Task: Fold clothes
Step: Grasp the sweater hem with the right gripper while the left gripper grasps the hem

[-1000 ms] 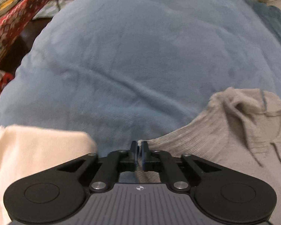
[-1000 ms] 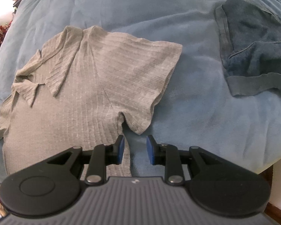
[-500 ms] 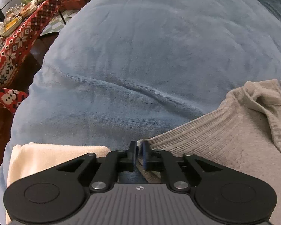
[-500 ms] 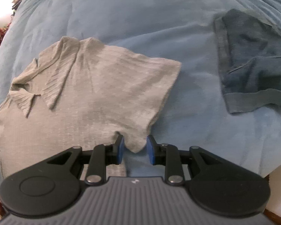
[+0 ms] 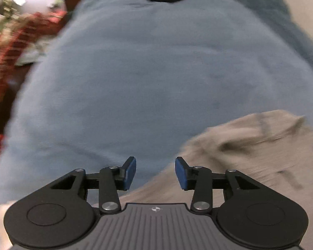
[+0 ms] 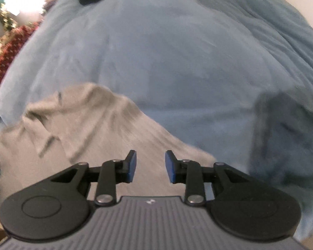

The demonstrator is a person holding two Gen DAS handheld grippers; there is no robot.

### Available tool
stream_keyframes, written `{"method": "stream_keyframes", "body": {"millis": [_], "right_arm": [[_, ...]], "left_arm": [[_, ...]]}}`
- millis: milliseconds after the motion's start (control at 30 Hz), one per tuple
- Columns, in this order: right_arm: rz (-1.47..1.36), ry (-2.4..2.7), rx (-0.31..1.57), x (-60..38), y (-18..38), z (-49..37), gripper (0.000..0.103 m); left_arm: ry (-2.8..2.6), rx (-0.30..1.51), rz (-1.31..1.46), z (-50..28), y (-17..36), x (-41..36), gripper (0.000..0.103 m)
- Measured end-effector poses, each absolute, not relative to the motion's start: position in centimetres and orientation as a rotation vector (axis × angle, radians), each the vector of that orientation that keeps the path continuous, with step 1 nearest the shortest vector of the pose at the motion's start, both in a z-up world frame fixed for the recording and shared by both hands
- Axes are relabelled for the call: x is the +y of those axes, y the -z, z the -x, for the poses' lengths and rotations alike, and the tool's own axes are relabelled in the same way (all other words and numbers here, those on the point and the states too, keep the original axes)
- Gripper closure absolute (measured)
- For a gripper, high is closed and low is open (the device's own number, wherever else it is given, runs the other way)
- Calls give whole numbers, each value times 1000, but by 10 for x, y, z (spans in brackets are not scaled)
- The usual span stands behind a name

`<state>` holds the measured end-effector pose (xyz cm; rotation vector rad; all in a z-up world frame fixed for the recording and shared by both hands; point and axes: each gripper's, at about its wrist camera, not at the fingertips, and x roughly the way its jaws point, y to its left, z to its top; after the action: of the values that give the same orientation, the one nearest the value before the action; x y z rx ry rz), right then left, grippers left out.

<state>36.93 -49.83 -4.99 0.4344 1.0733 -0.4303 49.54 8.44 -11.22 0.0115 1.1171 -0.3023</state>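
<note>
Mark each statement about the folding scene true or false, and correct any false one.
1. The grey shirt lies on a blue blanket. True.
2. The left gripper is clamped on the shirt. False: its jaws are opening, gripping nothing.
3. A dark blue garment lies to the right of the grey shirt in the right wrist view. True.
4. The right gripper holds a sock. False: its jaws are opening, with only the shirt beneath.
5. The blanket is red. False: it is blue.

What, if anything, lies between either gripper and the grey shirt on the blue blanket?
Nothing visible. The grey shirt lies bare right under the right gripper and beside the left gripper, both opening with nothing between their pads.
</note>
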Motion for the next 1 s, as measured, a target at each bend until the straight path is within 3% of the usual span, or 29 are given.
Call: {"method": "stream_keyframes", "body": {"millis": [33, 133, 167, 367, 567, 1000], "right_arm": [[-439, 401, 1063, -496, 53, -381, 70], [-422, 276, 1025, -480, 61, -426, 72], [-422, 241, 1015, -473, 64, -439, 73], [-422, 15, 1008, -426, 97, -529, 75], [-243, -141, 1034, -380, 128, -598, 75], [55, -263, 1083, -325, 165, -623, 74]], "left_arm": [[323, 1125, 19, -499, 116, 75, 65], [371, 1141, 66, -504, 128, 55, 88], [386, 1145, 79, -506, 132, 49, 90], [425, 1138, 54, -505, 145, 23, 90], [421, 1114, -34, -507, 152, 24, 90], [439, 1121, 55, -511, 157, 36, 90]]}}
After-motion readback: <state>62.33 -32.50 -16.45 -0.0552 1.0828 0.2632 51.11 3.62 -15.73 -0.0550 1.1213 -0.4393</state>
